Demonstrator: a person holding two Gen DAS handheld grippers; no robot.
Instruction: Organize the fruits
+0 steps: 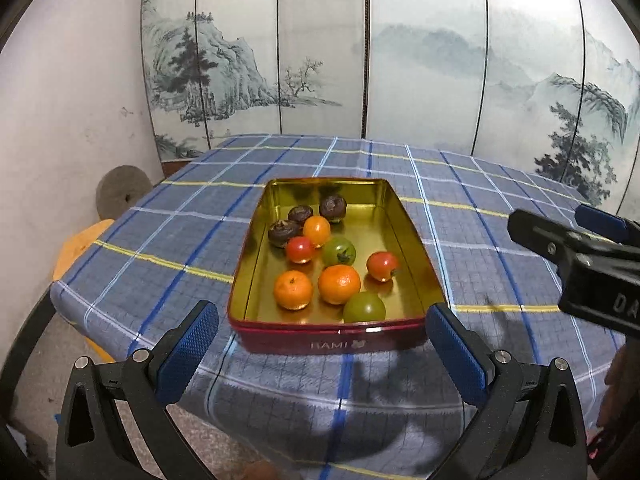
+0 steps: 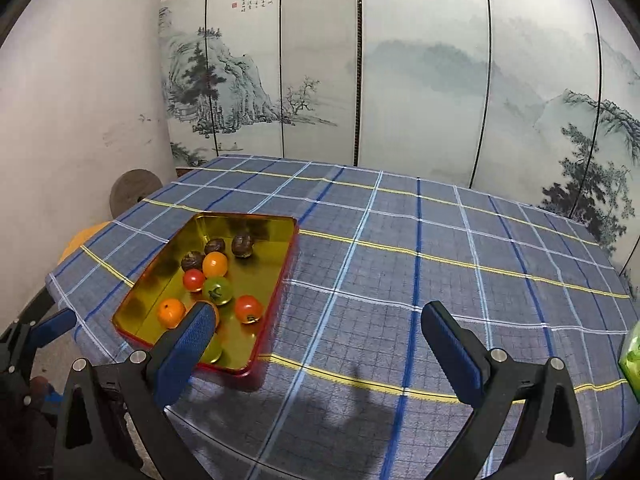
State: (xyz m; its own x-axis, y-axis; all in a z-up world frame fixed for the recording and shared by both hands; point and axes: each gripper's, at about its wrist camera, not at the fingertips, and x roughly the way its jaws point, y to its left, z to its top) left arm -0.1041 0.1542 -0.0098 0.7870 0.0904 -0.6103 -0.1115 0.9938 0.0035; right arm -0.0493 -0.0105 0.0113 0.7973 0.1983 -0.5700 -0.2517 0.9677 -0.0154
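Ten small fruits (image 1: 335,283) lie loose inside the red tin (image 1: 332,342).

I'm working in what looks like a home room — a table under a blue plaid tablecloth (image 2: 440,264), backed by a folding screen (image 1: 320,60) painted with ink mountains, pines and calligraphy. A scuffed white wall (image 1: 72,120) stands to the left — nothing here looks like a lab or shop.

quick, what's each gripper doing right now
left gripper: open, empty, pulled back in front of the tin.
right gripper: open, empty, over the tablecloth beside the tin.
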